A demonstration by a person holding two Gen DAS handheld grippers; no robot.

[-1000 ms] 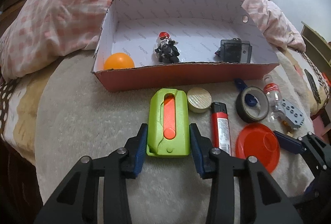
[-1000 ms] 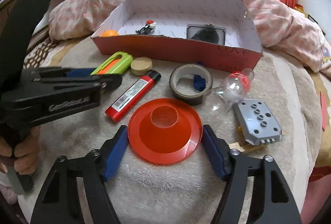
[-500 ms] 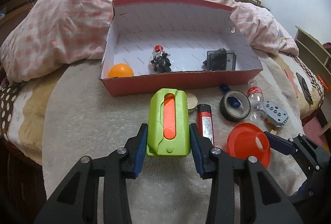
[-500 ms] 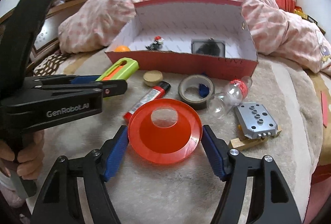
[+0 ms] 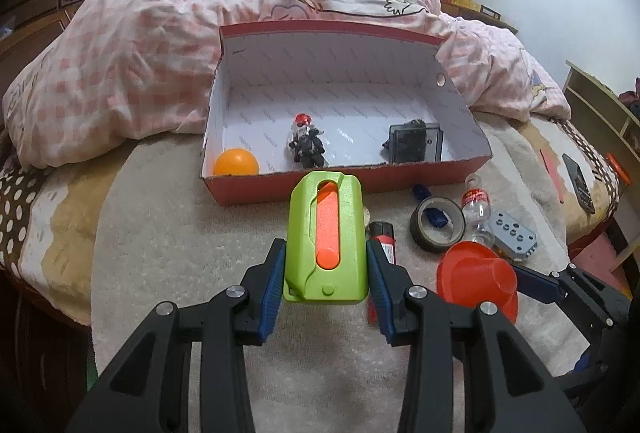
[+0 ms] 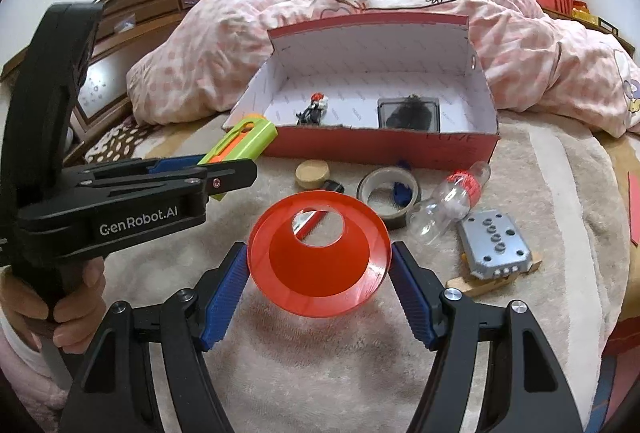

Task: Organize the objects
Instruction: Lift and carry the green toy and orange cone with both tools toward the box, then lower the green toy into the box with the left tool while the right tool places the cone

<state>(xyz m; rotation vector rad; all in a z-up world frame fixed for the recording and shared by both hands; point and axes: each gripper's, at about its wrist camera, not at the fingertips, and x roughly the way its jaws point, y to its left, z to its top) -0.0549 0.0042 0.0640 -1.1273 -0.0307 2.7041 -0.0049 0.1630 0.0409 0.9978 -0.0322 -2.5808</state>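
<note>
My left gripper (image 5: pixel 326 285) is shut on a green utility knife with an orange slider (image 5: pixel 326 237) and holds it above the beige blanket, in front of the red box. My right gripper (image 6: pixel 318 283) is shut on an orange cone (image 6: pixel 320 253) and holds it tilted above the blanket; the cone also shows in the left wrist view (image 5: pixel 478 279). The red cardboard box (image 5: pixel 344 185) lies open and holds an orange ball (image 5: pixel 236 162), a small toy figure (image 5: pixel 306 141) and a dark square object (image 5: pixel 416 143).
On the blanket lie a red lighter (image 5: pixel 384 235), a wooden disc (image 6: pixel 312 174), a tape roll (image 6: pixel 388 193) with a blue piece inside, a small plastic bottle (image 6: pixel 452 199) and a grey block (image 6: pixel 494 243). A pink quilt (image 5: pixel 132 73) is piled behind the box.
Both grippers have risen from the blanket, the left with the green knife and the right with the orange cone, which now tilts. The other things have not moved.
</note>
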